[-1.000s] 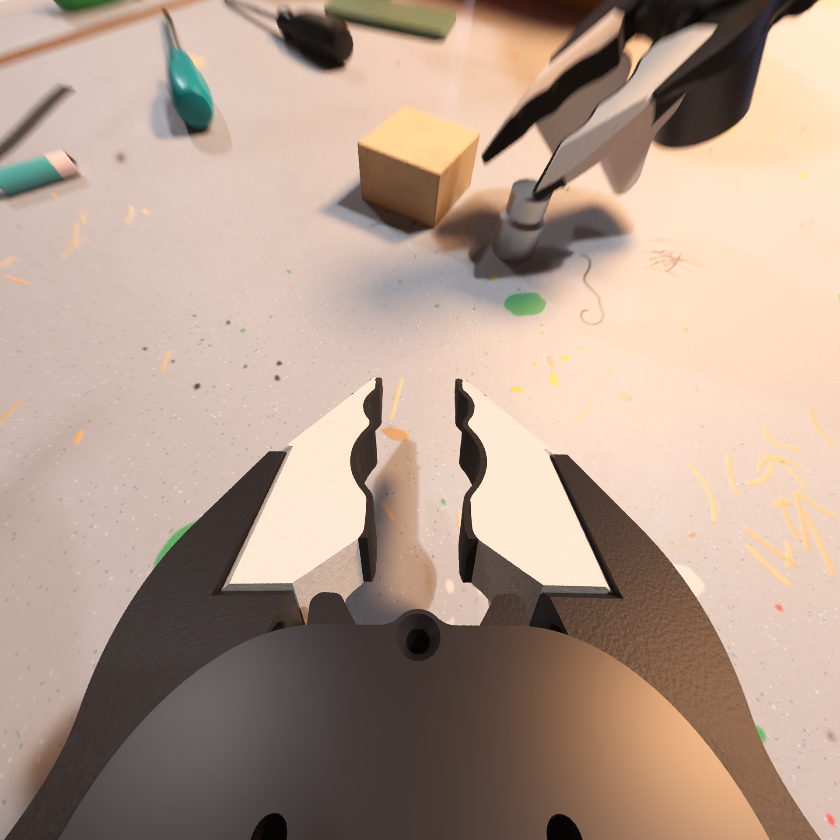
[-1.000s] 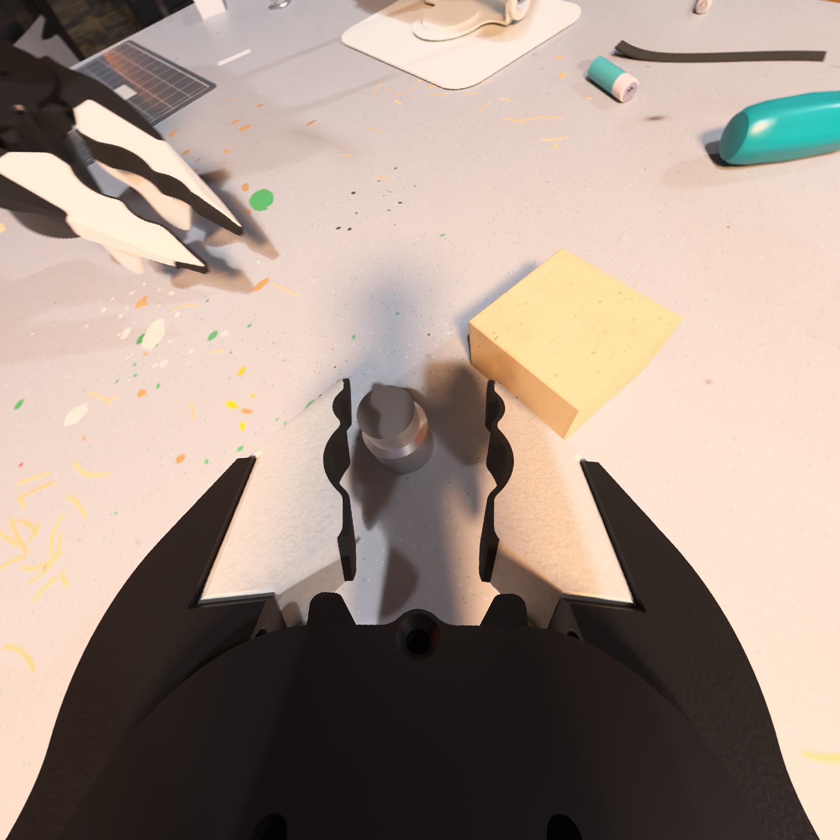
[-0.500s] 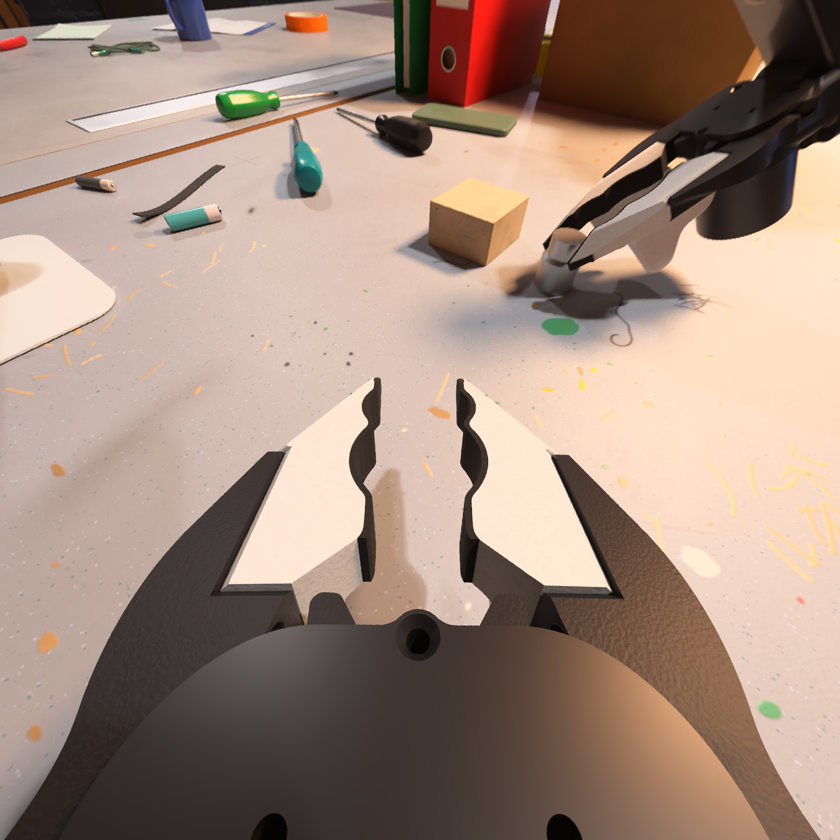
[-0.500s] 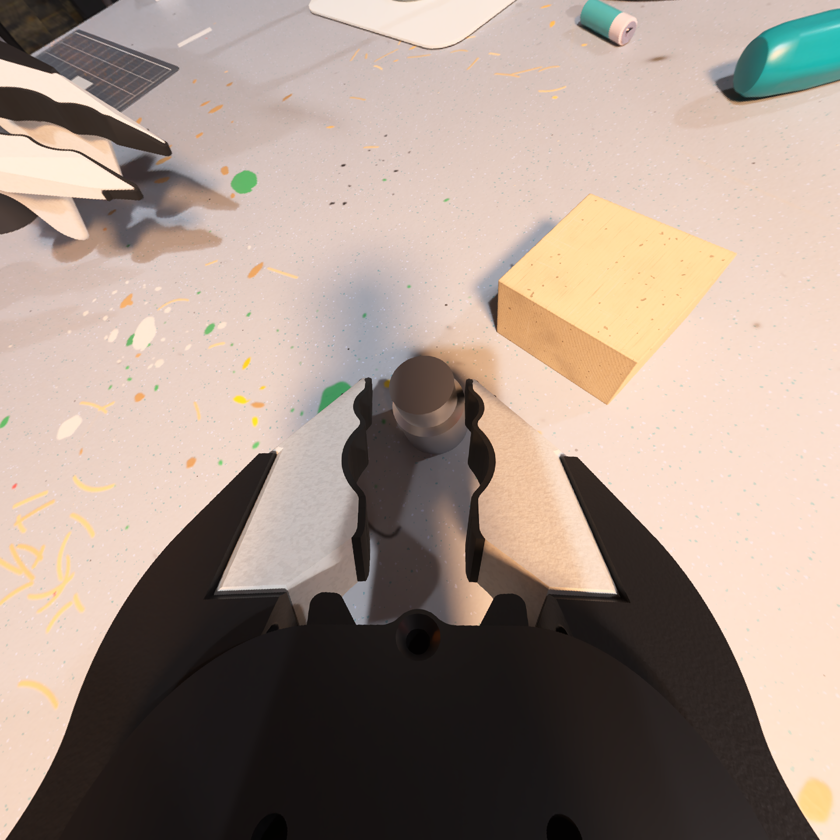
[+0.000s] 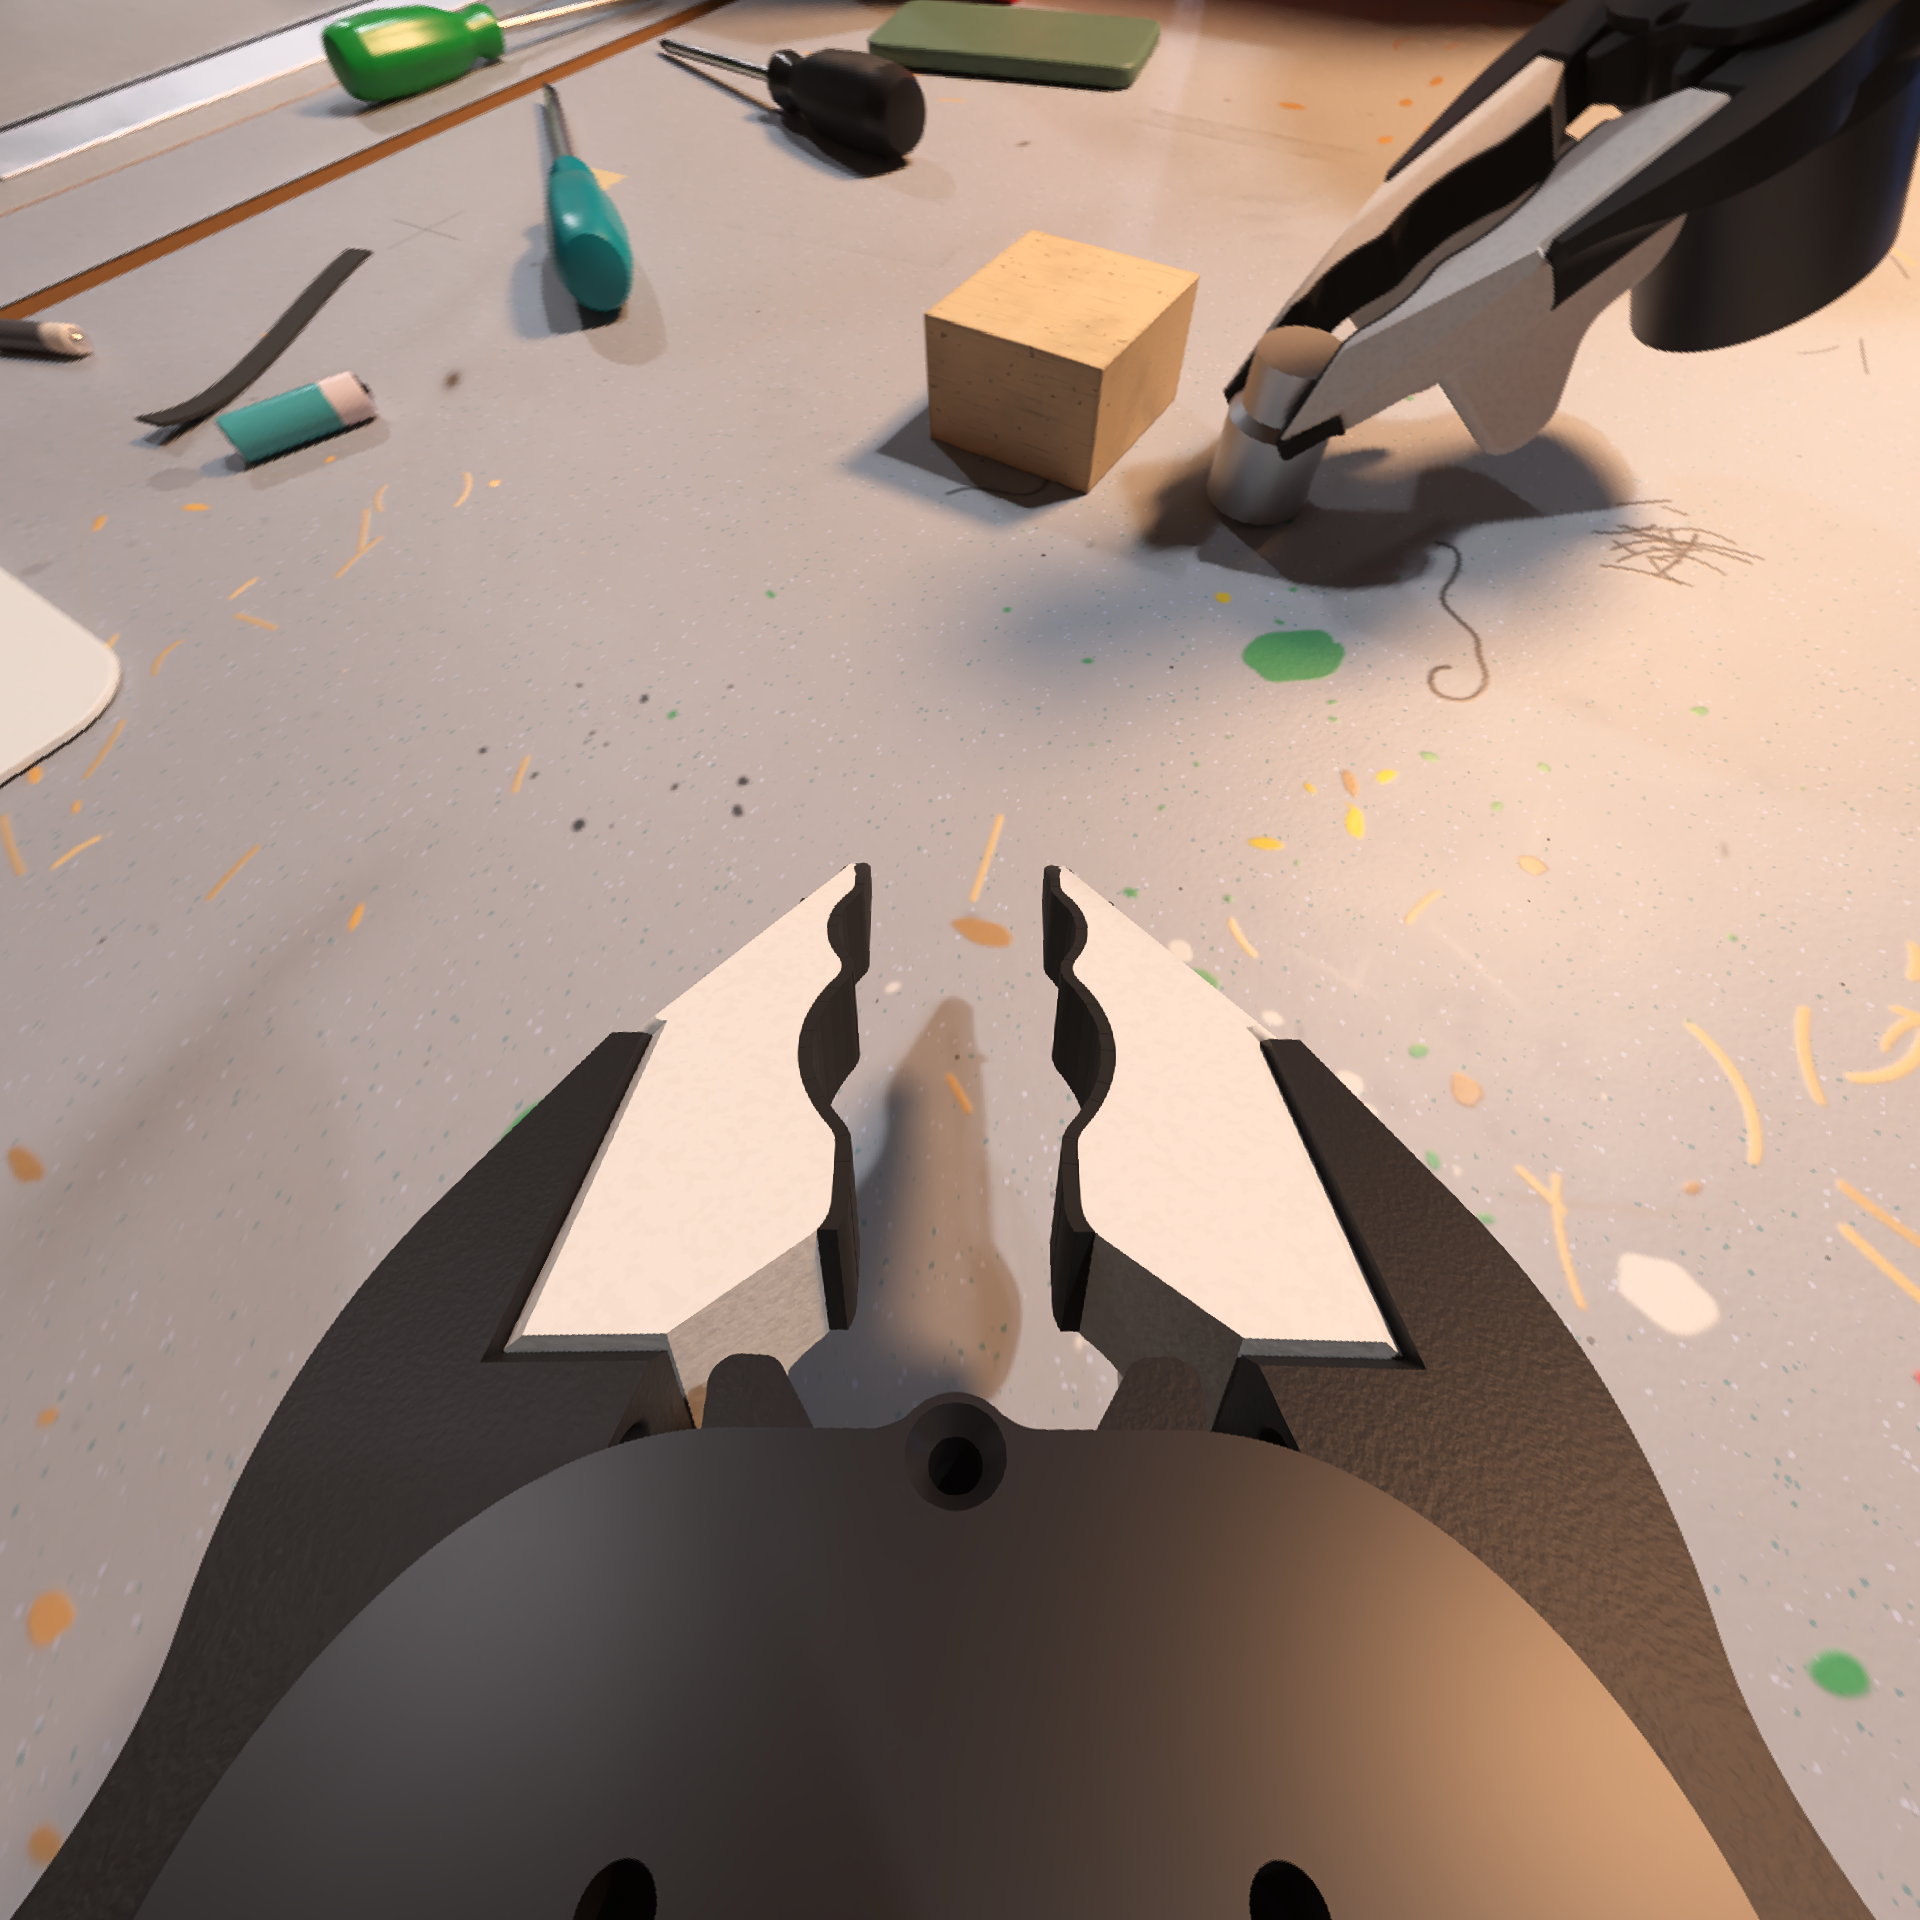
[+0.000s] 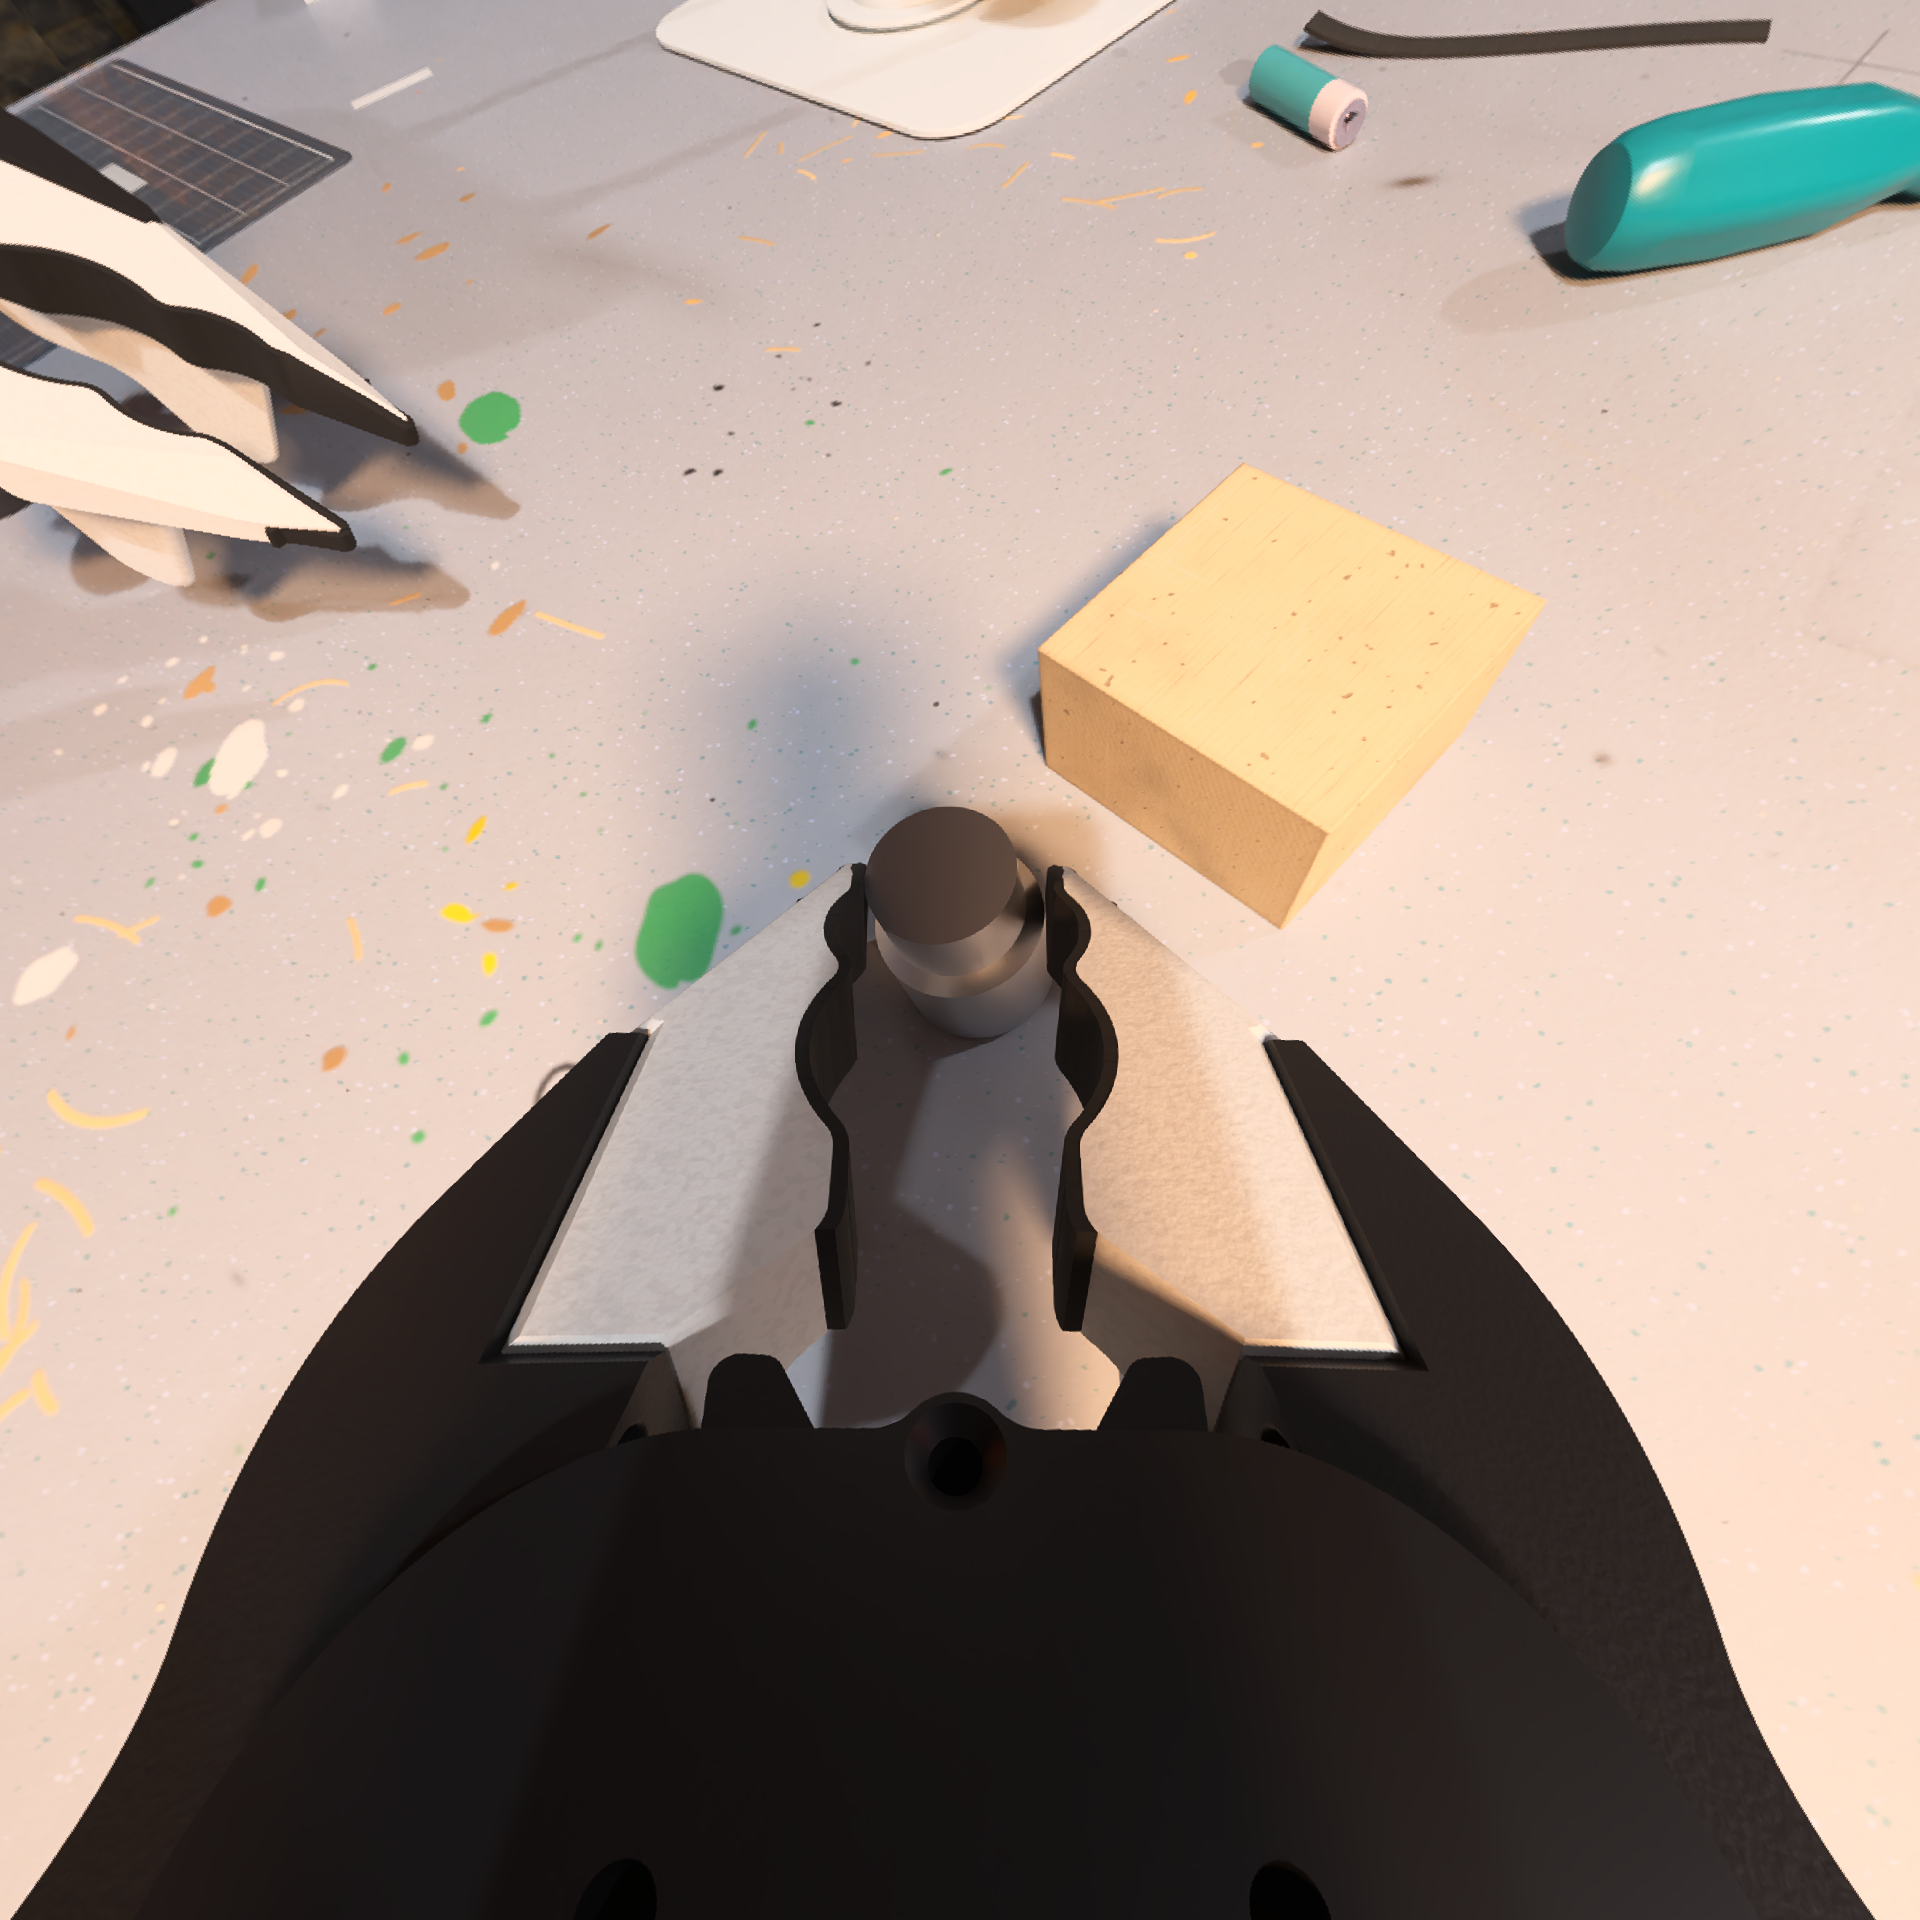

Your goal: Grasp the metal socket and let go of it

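Observation:
The metal socket is a short grey stepped cylinder, upright on the speckled table just left of a wooden block. My right gripper is shut on the socket, whose narrower upper part sits between the fingertips. In the left wrist view the socket shows at the upper right, its base at the table, with the right gripper clamped on it from above right. My left gripper is empty with a narrow gap between its fingers, low over the table well short of the socket. It also shows in the right wrist view.
The wooden block stands close beside the socket. A teal screwdriver, a black screwdriver, a green screwdriver, a green pad, a teal cylinder and a black strip lie farther back. A white mat lies far off.
My right gripper's jaws have closed from wide apart onto the socket's upper part. The left gripper's view has swung about, and its jaw gap is unchanged.

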